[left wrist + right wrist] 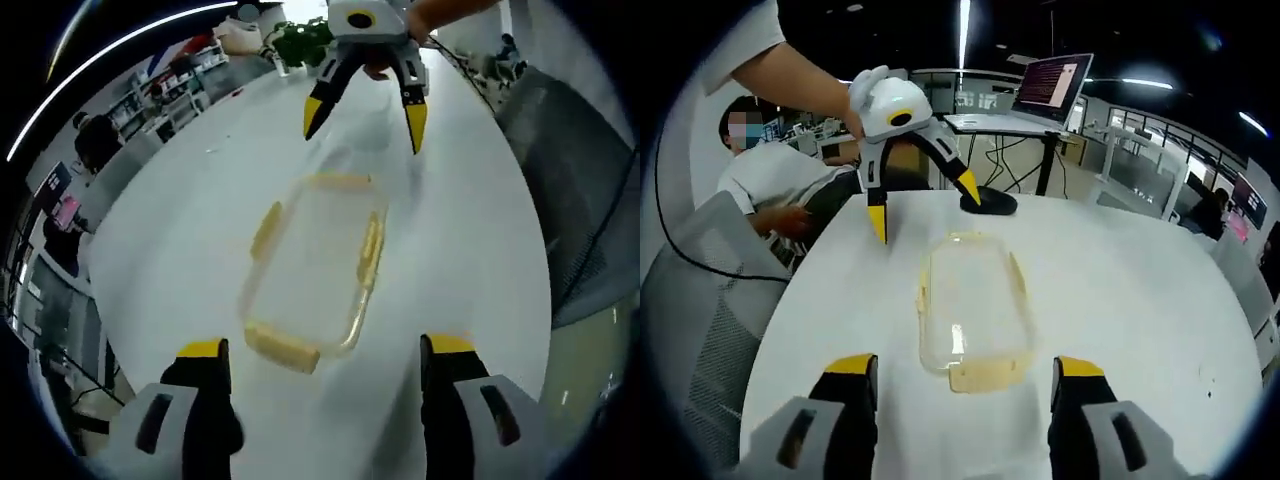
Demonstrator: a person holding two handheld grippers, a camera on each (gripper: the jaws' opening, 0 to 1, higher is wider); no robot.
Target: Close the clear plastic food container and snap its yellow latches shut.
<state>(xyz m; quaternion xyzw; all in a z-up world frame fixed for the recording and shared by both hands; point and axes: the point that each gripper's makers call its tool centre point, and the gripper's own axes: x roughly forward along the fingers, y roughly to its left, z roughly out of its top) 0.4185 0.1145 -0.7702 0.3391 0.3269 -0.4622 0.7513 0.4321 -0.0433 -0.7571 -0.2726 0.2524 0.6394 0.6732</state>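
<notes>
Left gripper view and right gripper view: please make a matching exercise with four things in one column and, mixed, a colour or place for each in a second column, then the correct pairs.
Things:
1. container
2. latches
3. table
4. laptop

Descriptions:
A. white, carries the container
B. on a stand behind the table
C. clear, lies between the two grippers
D. yellow, along the container's rim

Pairs: 1-C, 2-D, 3-A, 4-B

Both the left gripper and the right gripper hang open above the table.
</notes>
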